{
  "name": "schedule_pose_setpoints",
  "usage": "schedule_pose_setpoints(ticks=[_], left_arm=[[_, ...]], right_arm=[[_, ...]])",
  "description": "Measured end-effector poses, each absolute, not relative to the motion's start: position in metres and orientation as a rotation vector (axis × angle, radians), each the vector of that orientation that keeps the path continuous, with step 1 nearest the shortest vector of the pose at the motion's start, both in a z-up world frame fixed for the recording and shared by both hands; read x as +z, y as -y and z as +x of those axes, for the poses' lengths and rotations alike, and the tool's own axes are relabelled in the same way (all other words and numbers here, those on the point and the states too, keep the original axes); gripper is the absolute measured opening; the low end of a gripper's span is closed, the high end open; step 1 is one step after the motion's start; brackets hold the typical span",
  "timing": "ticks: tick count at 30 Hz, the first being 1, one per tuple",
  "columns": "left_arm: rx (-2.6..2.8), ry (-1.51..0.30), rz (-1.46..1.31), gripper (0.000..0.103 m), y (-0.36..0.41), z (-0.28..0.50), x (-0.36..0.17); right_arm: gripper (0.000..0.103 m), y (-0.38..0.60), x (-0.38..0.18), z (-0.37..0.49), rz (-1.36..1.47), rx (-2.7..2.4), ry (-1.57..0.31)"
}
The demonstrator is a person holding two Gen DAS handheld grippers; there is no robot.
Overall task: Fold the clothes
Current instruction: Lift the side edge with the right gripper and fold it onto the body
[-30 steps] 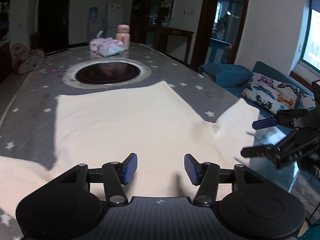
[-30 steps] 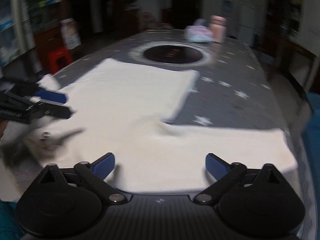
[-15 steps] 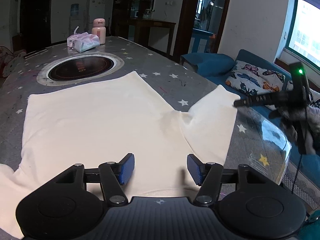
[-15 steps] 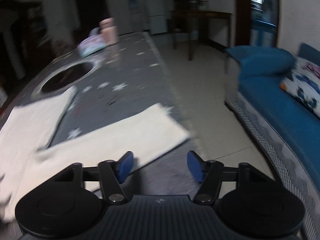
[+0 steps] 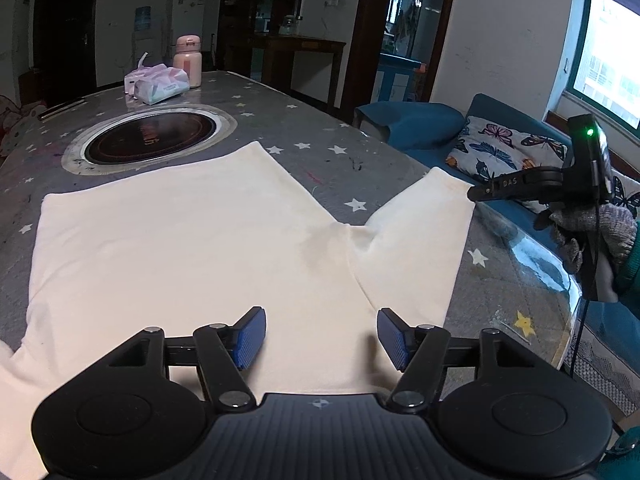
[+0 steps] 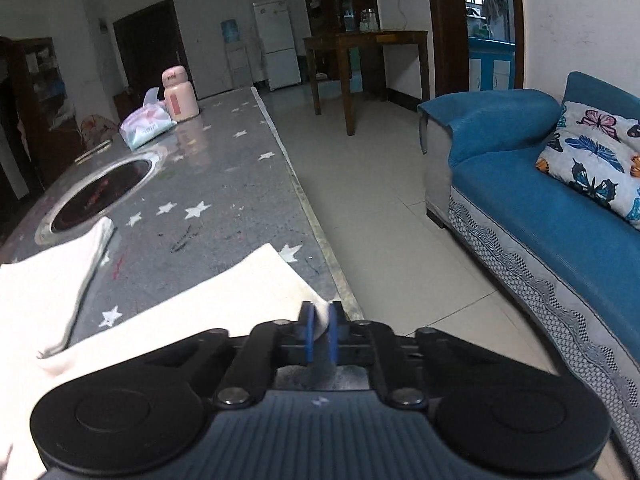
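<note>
Cream shirt (image 5: 192,240) lies flat on the bench (image 5: 320,136); my right hand-held gripper (image 6: 319,334) has just pinched its sleeve end (image 6: 320,316) (fold can begin), left hand-held gripper (image 5: 320,336) hovering wide open over the shirt.

**Right Tongs: Sleeve Corner Clamped**

The right tongs (image 6: 320,338) are closed on the corner of the cream garment's sleeve (image 6: 224,300) at the edge of the star-patterned surface (image 6: 224,168). A blue sofa (image 6: 532,200) stands to the right.
</note>
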State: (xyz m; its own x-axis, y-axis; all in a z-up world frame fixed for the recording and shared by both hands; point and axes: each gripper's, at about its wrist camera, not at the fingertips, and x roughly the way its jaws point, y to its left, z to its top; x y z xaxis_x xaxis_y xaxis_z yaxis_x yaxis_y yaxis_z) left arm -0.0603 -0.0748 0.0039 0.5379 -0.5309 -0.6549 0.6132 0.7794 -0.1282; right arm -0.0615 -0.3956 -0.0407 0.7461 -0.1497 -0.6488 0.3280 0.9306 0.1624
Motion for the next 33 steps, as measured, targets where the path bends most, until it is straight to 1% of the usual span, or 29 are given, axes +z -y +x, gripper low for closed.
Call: schedule_pose_setpoints(ticks=[6,12,17,25,33], left_arm=[[-0.696,-0.744,0.147,0.065,0.084,-0.059,-0.002],[-0.706,-0.745,0.177,0.065,0.093,-0.059,-0.009],[-0.698,-0.734,0.163,0.065,0.089,-0.056,-0.005],[-0.622,-0.673,0.1,0.068,0.048,-0.051,0.017],[-0.496,-0.675,0.0,0.068,-0.007,-0.043,0.018]], right_arm=[[0.005,0.392,-0.015,-0.077,0.292,-0.226,-0.601],[0.004,0.386,0.002,-0.08,0.274,-0.188,-0.593],[0.004,0.37,0.03,-0.083,0.249,-0.116,-0.548],[0.004,0.323,0.083,-0.081,0.193,0.076,-0.492],[0.004,0.239,0.086,-0.058,0.103,0.313,-0.55]])
